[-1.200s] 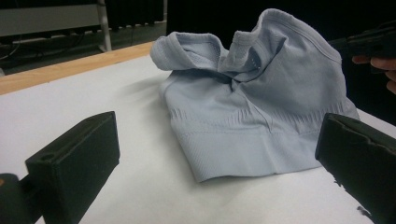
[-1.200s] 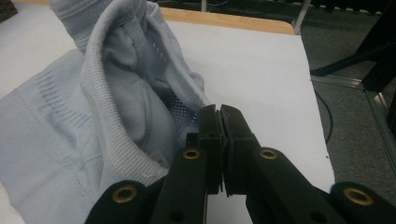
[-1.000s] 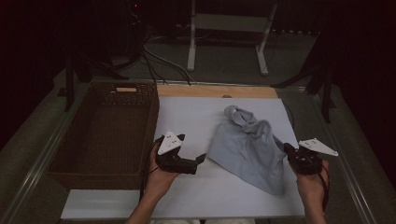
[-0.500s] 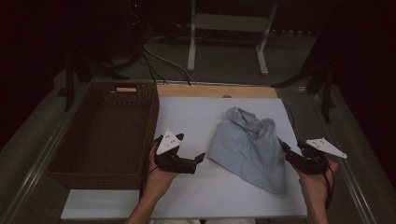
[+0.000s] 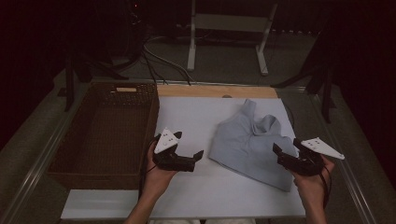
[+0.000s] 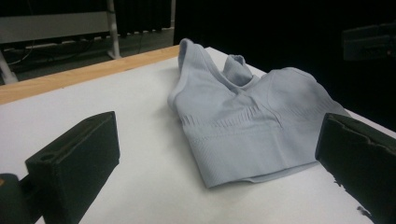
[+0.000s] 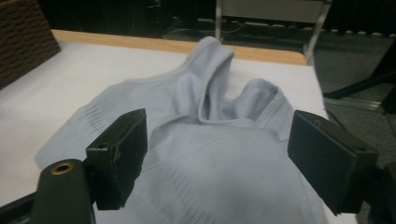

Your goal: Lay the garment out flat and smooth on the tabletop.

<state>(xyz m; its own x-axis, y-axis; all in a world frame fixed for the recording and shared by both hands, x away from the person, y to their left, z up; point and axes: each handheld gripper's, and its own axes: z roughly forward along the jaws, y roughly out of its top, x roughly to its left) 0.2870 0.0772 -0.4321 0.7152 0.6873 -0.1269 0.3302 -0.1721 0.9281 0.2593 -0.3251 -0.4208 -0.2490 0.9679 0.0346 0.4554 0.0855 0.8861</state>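
Observation:
A light blue-grey ribbed top (image 5: 250,142) lies spread on the white table (image 5: 196,198), right of centre. My right gripper (image 5: 286,146) hovers over its near right corner. Its jaws have just been opening and now stand wide, with the cloth (image 7: 210,116) beneath them and nothing pinched. In the right gripper view, the gripper (image 7: 222,156) looks along the garment toward its straps. My left gripper (image 5: 192,157) rests open just left of the top, pointing at it. In the left gripper view, the gripper (image 6: 219,161) frames the garment's hem (image 6: 243,135) with nothing between the jaws.
A brown wicker basket (image 5: 112,126) stands along the table's left side; its corner (image 7: 23,37) appears in the right gripper view. A wooden strip (image 5: 215,91) marks the far edge. Metal stand legs (image 5: 224,42) and cables lie on the floor beyond.
The right gripper has opened and let go of the top's right edge. The garment, bunched a second ago, now lies flatter and wider. The left gripper has stayed put.

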